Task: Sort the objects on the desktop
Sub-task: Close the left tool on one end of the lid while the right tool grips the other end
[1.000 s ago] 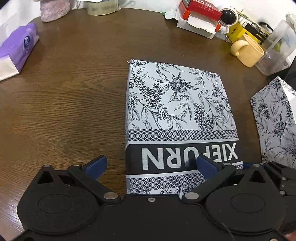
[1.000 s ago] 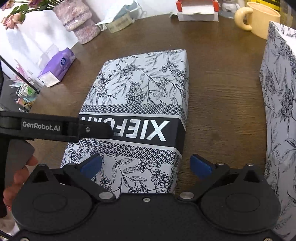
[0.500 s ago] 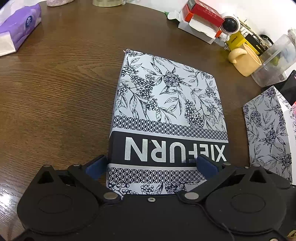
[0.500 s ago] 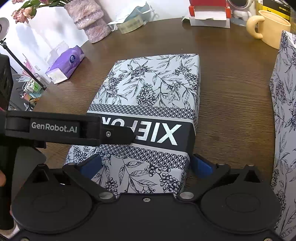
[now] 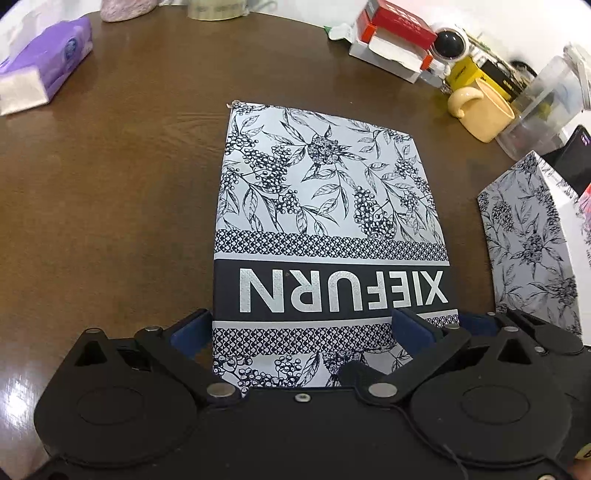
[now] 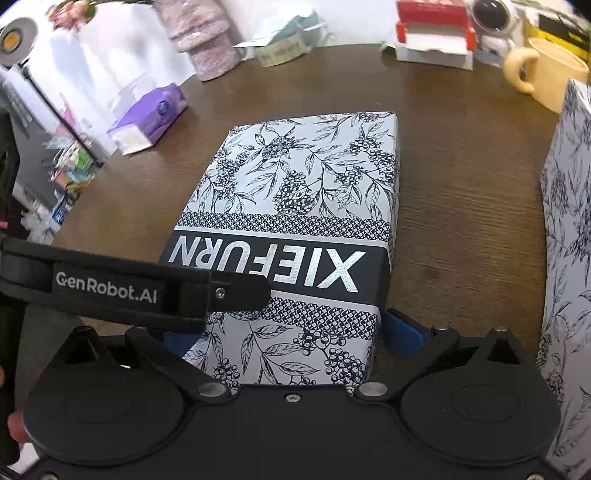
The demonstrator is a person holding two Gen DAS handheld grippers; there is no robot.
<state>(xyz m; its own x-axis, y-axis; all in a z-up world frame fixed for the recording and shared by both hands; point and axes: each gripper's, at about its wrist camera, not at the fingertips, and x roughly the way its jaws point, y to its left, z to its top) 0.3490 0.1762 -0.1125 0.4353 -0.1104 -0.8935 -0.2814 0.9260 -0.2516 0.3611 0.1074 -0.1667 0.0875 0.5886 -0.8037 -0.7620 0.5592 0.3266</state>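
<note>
A flat box printed with dark leaves and berries and a black XIEFURN band lies on the brown table. My left gripper is open at the box's near end. Its left pad is beside the box's left side and its right pad is over the top. The right gripper is open and straddles the same end of the box. Its right pad is against the box's right side. The left gripper's finger crosses in front and partly hides the other pad.
A second box with the same print stands at the right. A purple tissue pack lies at the far left. A yellow mug, a red and white carton, a clear container and a tape roll line the far edge.
Both grippers have closed in on the box's near end. The left one moved right and the right one moved left and forward, so the box now lies between the right gripper's fingers.
</note>
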